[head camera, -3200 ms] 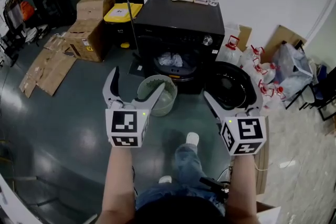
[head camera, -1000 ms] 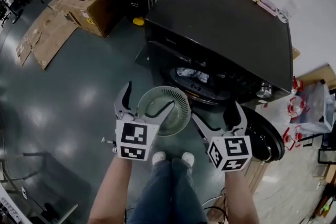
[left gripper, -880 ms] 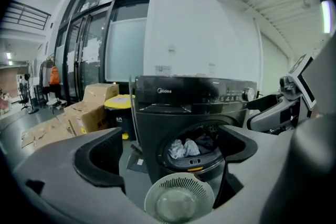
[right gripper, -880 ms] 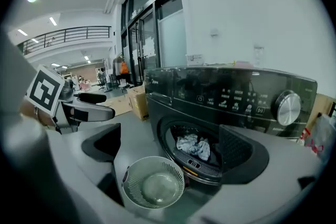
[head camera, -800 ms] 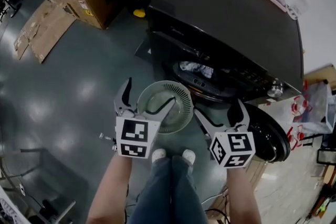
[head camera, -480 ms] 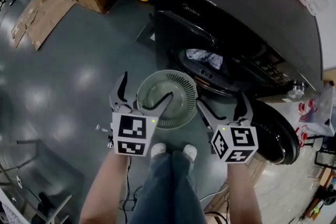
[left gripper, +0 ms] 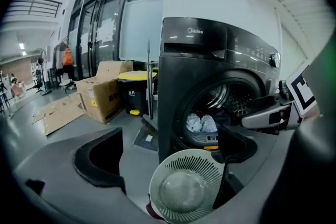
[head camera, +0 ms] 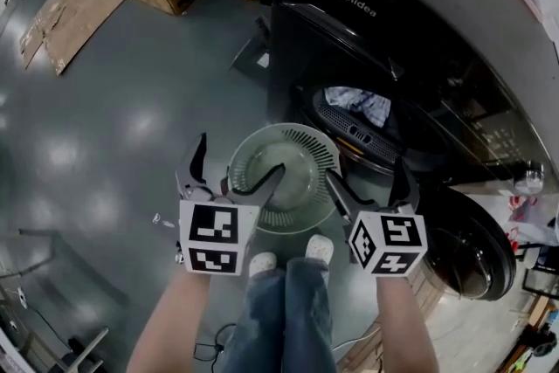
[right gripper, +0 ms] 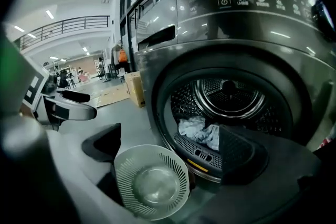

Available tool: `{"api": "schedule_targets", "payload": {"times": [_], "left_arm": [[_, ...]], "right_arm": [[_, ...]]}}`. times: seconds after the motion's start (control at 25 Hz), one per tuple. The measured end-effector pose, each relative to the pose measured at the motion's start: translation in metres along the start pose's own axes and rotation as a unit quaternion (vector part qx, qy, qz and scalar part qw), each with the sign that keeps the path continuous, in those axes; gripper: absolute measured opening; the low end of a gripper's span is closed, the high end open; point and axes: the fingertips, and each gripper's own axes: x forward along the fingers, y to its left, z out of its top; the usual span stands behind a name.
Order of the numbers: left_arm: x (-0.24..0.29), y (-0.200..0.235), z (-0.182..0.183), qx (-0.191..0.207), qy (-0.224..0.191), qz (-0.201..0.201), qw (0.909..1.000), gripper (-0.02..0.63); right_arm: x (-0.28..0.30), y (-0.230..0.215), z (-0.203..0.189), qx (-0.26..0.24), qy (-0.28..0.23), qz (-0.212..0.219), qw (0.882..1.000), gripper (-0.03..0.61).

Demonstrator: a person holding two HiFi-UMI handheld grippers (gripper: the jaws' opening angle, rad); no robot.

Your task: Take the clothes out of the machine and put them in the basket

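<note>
Step in hand: approach, nothing lifted. Left gripper (head camera: 241, 155) and right gripper (head camera: 367, 173) both gape wide, empty. Crumpled white-and-blue clothes (head camera: 358, 103) lie in the drum of the black front-loading machine (head camera: 393, 31), at twelve o'clock from the right fingers and well apart from them. The round pale-green slotted plastic basket (head camera: 310, 144) looks empty. Next move: reach in and grip cloth.

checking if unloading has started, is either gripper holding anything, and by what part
Nothing is held. The left gripper and the right gripper both have jaws apart and empty; the clothes lie in the drum.
</note>
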Motion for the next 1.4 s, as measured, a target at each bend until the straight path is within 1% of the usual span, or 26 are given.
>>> {"api": "schedule_targets", "payload": {"times": [0.2, 0.32, 0.44, 0.56, 0.68, 0.8, 1.0, 1.08, 1.2, 1.4], "left_arm": [[0.032, 0.000, -0.023, -0.012, 0.022, 0.004, 0.9997, 0.566], [0.051, -0.004, -0.035, -0.019, 0.029, 0.005, 0.9994, 0.566], [0.065, -0.001, -0.048, -0.030, 0.038, 0.018, 0.9987, 0.566], [0.078, 0.002, -0.066, -0.046, 0.057, 0.037, 0.9966, 0.566], [0.094, 0.002, -0.083, -0.066, 0.071, 0.047, 0.9942, 0.566], [0.107, 0.001, -0.095, -0.079, 0.081, 0.048, 0.9924, 0.566], [0.124, -0.010, -0.108, -0.098, 0.102, 0.039, 0.9891, 0.566], [0.135, -0.013, -0.112, -0.099, 0.112, 0.035, 0.9881, 0.566], [0.150, -0.016, -0.117, -0.096, 0.125, 0.033, 0.9869, 0.565], [0.162, -0.022, -0.116, -0.091, 0.128, 0.026, 0.9873, 0.565]], "right_arm": [[0.046, -0.019, -0.018, -0.022, 0.011, -0.003, 1.000, 0.568], [0.070, -0.035, -0.026, -0.019, 0.010, -0.001, 1.000, 0.568], [0.095, -0.052, -0.030, -0.023, 0.006, -0.011, 1.000, 0.568], [0.124, -0.066, -0.038, -0.032, 0.011, -0.013, 0.999, 0.568], [0.151, -0.078, -0.041, -0.024, 0.010, -0.011, 1.000, 0.566], [0.177, -0.090, -0.046, -0.012, 0.014, -0.018, 1.000, 0.565], [0.220, -0.103, -0.053, -0.041, 0.035, -0.021, 0.998, 0.563], [0.239, -0.108, -0.055, -0.042, 0.044, -0.023, 0.998, 0.563], [0.266, -0.121, -0.061, -0.041, 0.066, -0.043, 0.996, 0.563], [0.297, -0.128, -0.070, -0.051, 0.100, -0.051, 0.992, 0.563]]}}
